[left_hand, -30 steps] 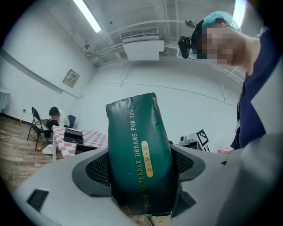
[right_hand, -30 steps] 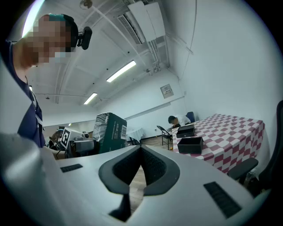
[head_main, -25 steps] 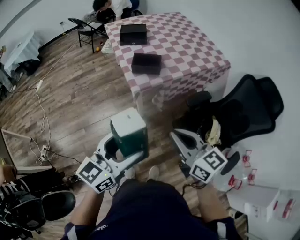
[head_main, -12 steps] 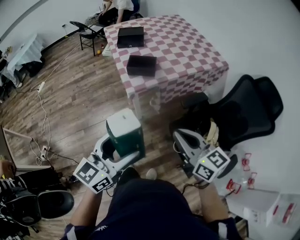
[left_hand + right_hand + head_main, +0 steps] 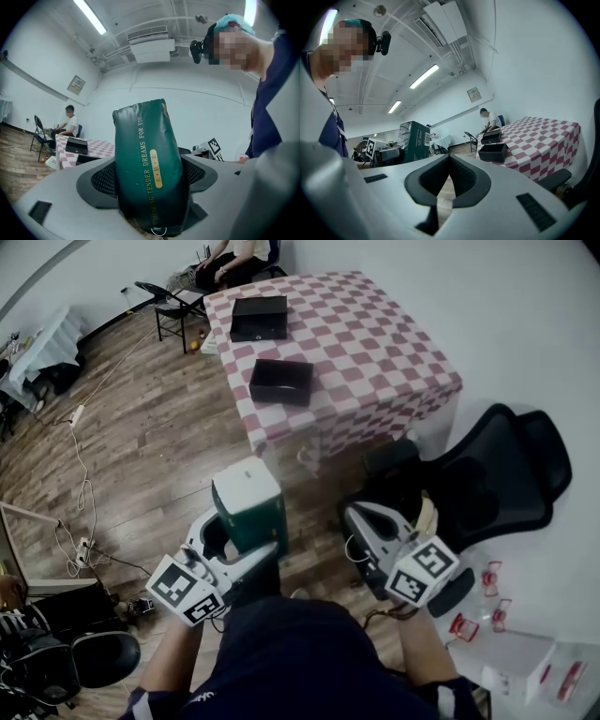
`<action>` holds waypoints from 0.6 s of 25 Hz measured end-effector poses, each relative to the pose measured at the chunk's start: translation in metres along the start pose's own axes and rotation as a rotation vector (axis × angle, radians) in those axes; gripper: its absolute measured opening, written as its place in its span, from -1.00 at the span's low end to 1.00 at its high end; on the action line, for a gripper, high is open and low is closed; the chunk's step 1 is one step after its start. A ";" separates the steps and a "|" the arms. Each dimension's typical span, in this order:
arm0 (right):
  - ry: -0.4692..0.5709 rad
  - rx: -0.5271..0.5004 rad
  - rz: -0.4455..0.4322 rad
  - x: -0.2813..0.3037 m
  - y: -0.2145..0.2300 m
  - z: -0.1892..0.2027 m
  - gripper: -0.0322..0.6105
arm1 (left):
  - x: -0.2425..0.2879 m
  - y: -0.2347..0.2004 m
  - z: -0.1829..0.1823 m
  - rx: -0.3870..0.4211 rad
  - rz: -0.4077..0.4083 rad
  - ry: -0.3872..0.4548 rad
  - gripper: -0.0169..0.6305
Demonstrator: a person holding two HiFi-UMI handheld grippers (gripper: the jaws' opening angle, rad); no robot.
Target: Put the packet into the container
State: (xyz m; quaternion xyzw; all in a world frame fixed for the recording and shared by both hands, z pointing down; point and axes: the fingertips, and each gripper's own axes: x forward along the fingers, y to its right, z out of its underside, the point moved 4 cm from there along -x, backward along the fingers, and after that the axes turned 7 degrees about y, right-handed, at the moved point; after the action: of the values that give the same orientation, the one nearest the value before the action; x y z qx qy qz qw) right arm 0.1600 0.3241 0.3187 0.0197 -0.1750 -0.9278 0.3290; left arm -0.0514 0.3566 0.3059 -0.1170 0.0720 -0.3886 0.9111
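Note:
A dark green packet (image 5: 248, 502) with a pale top stands upright between the jaws of my left gripper (image 5: 246, 532), which is shut on it; in the left gripper view the packet (image 5: 147, 168) fills the gap between the pads. My right gripper (image 5: 364, 526) is shut and holds nothing, its pads meeting in the right gripper view (image 5: 449, 174). An open black container (image 5: 281, 381) sits near the front edge of the checkered table (image 5: 375, 343), well ahead of both grippers. It also shows in the right gripper view (image 5: 492, 151). A second black box (image 5: 260, 318) lies farther back.
A black office chair (image 5: 497, 474) stands to the right, between me and the table. Cables (image 5: 80, 474) trail over the wood floor on the left. A folding chair (image 5: 173, 296) and a seated person (image 5: 234, 254) are beyond the table. A white surface with red items (image 5: 525, 652) is at lower right.
The head view has shifted a little, so the table and container sit slightly lower in it. Both grippers keep their pose, and the left one still holds the packet.

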 end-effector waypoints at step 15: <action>-0.038 0.050 0.076 0.211 0.099 -0.032 -0.85 | 0.102 -0.222 -0.032 -0.077 0.095 -0.056 0.39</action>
State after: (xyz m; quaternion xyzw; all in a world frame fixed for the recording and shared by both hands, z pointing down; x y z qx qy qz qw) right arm 0.0596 0.1120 0.3385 0.0035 -0.2050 -0.9101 0.3602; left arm -0.1416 0.1287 0.3303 -0.1594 0.0671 -0.3384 0.9250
